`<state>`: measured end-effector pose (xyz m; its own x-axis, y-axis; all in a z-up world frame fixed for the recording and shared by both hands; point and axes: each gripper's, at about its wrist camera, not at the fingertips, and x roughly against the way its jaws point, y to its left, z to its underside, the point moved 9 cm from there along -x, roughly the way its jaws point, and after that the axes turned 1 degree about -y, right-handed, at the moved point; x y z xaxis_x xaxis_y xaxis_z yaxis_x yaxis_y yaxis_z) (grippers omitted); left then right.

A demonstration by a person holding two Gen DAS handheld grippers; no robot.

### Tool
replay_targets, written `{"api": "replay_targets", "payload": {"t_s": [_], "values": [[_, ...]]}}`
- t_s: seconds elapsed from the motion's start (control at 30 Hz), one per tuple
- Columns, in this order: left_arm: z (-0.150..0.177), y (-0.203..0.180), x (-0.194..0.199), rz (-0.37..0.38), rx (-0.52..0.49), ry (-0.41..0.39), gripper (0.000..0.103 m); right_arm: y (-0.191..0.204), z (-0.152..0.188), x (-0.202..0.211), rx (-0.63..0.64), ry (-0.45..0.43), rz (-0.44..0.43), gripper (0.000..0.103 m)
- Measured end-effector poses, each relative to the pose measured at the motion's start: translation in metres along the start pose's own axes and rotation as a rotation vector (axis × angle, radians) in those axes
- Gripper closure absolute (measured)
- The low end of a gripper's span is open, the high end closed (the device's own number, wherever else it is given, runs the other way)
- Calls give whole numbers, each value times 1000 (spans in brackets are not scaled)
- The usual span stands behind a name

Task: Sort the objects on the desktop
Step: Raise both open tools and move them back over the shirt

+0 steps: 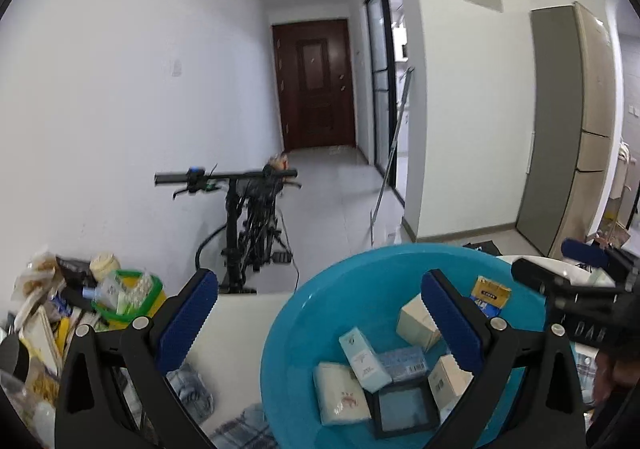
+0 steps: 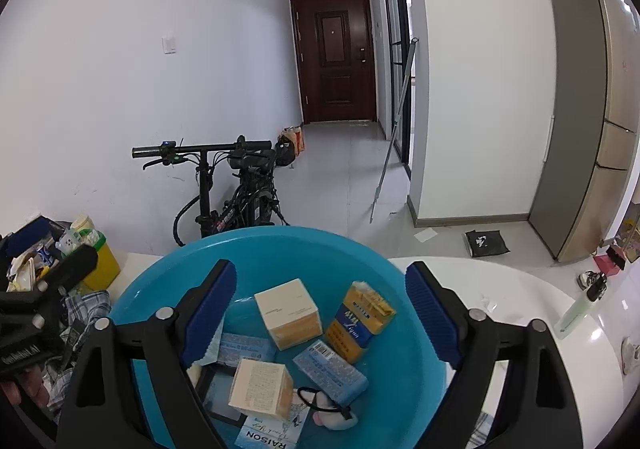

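Both grippers have their jaws spread wide and grip nothing. The left gripper (image 1: 320, 319) hangs over the near left rim of the blue basin (image 1: 304, 313), its left finger above the white table (image 1: 240, 321); the right gripper (image 2: 320, 311) hangs over the basin's middle.

Small boxes lie loose in the basin: a cream box (image 2: 288, 313), a yellow and blue carton (image 2: 358, 319) whose print is too small to read, a light blue barcoded box (image 2: 330, 373), a tan box (image 2: 260, 389) and, at the near edge, a pack printed "RAISON" (image 2: 266, 439). A black hair tie (image 2: 316, 399) lies beside them.

Left of the basin sit checked cloth (image 2: 84, 305), a yellow bin (image 2: 102, 265) and heaped clutter (image 1: 44, 309). On the right the table runs bare to its curved edge, with a pale green bottle (image 2: 578, 313) near it. Beyond the far edge stands a bicycle (image 2: 236, 189).
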<state>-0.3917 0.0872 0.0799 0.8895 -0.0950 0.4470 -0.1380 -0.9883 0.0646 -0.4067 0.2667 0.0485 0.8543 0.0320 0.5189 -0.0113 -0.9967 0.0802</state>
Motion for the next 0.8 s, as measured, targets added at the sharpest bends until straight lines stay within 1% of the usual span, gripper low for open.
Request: {"api": "replay_targets", "payload": {"t_s": [0.07,0.13,0.23,0.4,0.47,0.5,0.53,0.6,0.67,0.73,0.8], "values": [[0,1,4,13,2,17,0,3,4,4,14,9,1,16],[0,2,13,58,28,2,0,3,6,11,31,5,16,16],[4,8,25,54,57,16,0,4,6,30,44,-21,21,15],[12,13,48,51,67,15,0,6,1,70,35,-82,11,15],[15,13,59,69,72,8,0,7,0,85,33,-108,3,13],[16,13,66,81,69,1,0,8,0,94,36,-129,-1,7],[16,11,71,91,61,-2,0,9,0,101,43,-146,-2,3],[19,9,80,104,55,13,0,11,1,113,60,-165,17,3],[22,10,91,100,58,10,0,10,2,124,62,-183,34,3],[25,11,103,87,55,10,0,8,6,133,56,-189,44,2],[29,12,115,94,62,11,0,5,9,142,52,-189,43,2]]}}
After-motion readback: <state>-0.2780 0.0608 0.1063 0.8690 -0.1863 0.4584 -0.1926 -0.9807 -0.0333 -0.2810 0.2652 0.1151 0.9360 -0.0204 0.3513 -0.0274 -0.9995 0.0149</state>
